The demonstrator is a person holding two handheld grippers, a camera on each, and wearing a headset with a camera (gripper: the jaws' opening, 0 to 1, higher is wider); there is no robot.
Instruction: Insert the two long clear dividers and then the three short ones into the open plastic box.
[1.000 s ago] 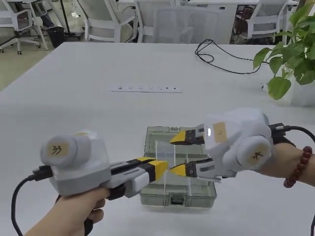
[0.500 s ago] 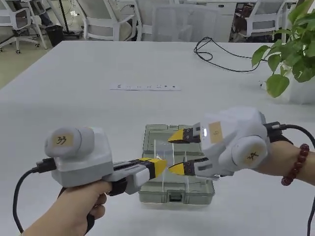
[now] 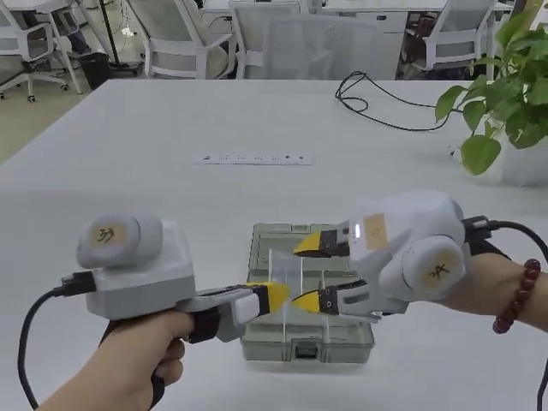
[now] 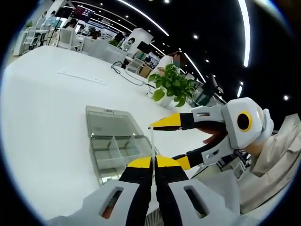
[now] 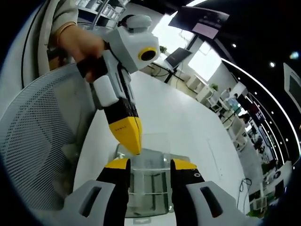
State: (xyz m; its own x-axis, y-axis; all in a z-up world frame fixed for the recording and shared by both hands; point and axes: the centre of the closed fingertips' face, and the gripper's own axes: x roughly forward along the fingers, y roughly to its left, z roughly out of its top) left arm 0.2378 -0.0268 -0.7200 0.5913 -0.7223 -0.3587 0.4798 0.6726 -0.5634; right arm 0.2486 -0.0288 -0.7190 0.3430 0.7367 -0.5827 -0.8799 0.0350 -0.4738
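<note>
The open clear plastic box [image 3: 308, 344] lies on the white table near me, its lid flat behind it; clear partitions stand inside it [image 4: 115, 153]. My left gripper [image 3: 276, 294] is shut on one edge of an upright clear divider [image 3: 287, 270] just above the box. Its thin edge [image 4: 152, 141] rises from my shut left gripper [image 4: 154, 161]. My right gripper [image 3: 301, 272] is open, one jaw above and one below the divider, without touching it. In the right gripper view the divider [image 5: 153, 146] stands between my right gripper [image 5: 150, 164] jaws, over the box [image 5: 146, 202].
A white power strip [image 3: 254, 158] lies mid-table. A black cable [image 3: 377, 94] loops at the far right, beside a green plant [image 3: 501, 94]. Office chairs [image 3: 188, 34] stand beyond the table. A mesh chair back [image 5: 33, 141] is close behind me.
Both grippers and the divider hold almost the same places over the box. The head view has shifted slightly.
</note>
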